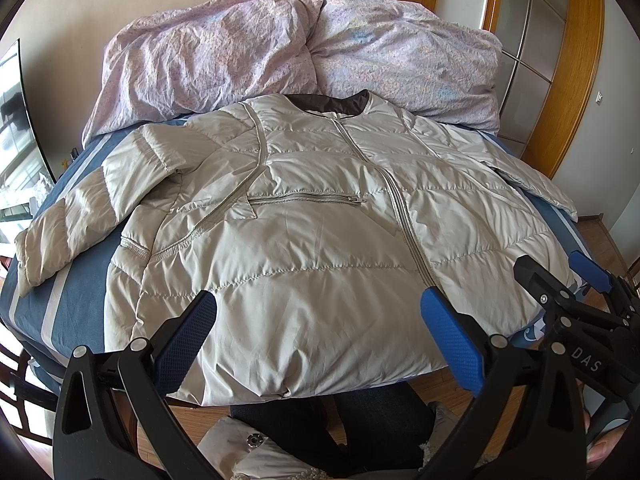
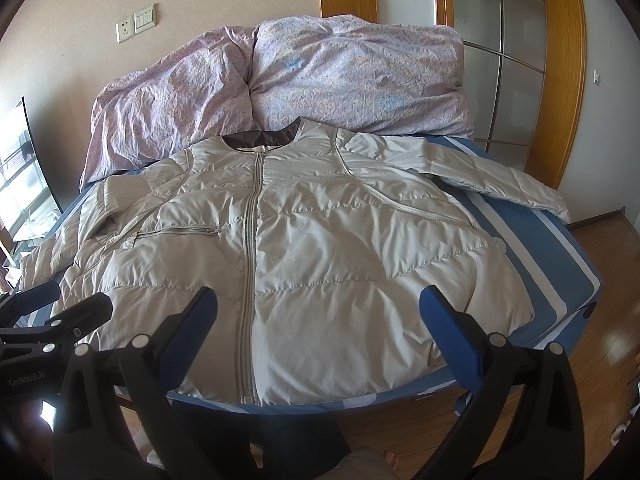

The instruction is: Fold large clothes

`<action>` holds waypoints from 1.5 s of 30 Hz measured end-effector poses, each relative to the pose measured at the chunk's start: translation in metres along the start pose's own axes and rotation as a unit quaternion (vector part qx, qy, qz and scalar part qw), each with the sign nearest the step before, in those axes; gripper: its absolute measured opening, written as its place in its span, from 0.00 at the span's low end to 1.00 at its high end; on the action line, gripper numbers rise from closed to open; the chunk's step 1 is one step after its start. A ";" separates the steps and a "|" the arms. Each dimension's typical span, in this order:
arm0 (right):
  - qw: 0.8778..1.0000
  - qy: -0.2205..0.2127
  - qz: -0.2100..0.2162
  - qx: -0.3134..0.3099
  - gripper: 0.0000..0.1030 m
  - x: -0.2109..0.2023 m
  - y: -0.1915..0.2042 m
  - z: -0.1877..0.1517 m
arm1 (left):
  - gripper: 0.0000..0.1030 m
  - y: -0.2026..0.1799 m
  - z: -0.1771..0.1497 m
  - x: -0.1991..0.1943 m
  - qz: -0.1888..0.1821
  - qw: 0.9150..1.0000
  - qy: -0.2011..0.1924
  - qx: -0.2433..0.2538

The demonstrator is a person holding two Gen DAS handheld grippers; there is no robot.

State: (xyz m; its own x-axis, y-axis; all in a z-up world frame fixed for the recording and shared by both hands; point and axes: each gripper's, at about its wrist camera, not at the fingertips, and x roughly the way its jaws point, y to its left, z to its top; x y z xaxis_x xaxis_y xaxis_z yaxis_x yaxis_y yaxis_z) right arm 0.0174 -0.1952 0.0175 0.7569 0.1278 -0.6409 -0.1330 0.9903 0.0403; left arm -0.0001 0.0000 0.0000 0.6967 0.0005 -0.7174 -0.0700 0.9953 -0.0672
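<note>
A large beige quilted jacket [image 1: 320, 220] [image 2: 304, 240] lies flat and face up on the blue striped bed [image 1: 80, 280] [image 2: 560, 264], zipped, with its collar toward the far side. Its left sleeve [image 1: 80, 208] runs off to the left, and its right sleeve [image 2: 500, 184] spreads out to the right. My left gripper [image 1: 318, 304] hovers open over the hem, nothing between its blue pads. My right gripper [image 2: 318, 300] hangs open above the hem too, holding nothing. The right gripper [image 1: 560, 280] also shows at the right edge of the left wrist view.
A crumpled lilac duvet [image 1: 296, 48] [image 2: 320, 76] is heaped at the head of the bed against the wall. A wooden-framed sliding door [image 2: 512, 60] stands at the right. Wooden floor [image 2: 600, 340] runs beside the bed. A person's legs [image 1: 340, 420] are below.
</note>
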 end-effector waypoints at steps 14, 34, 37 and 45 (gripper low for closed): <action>1.000 -0.001 0.000 0.001 0.98 0.003 -0.003 0.001 | 0.99 0.000 0.000 0.000 0.001 1.000 0.001 -0.001; 0.967 -0.023 0.019 0.255 0.98 0.065 -0.181 0.053 | 0.99 0.020 0.059 0.046 -0.017 0.999 0.034 -0.013; 0.943 -0.016 0.021 0.332 0.98 0.082 -0.232 0.061 | 0.99 0.026 0.076 0.062 -0.052 0.996 0.062 -0.027; 0.859 0.022 0.036 0.510 0.85 0.148 -0.346 0.059 | 0.99 0.020 0.105 0.107 -0.084 0.988 0.126 -0.021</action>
State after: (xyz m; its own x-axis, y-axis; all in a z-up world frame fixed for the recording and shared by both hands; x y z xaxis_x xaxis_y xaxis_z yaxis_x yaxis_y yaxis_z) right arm 0.2134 -0.5161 -0.0463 0.7429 0.2106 -0.6354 0.4683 0.5148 0.7181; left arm 0.1480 0.0297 -0.0049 0.5013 -0.1943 -0.8432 -0.0015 0.9743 -0.2253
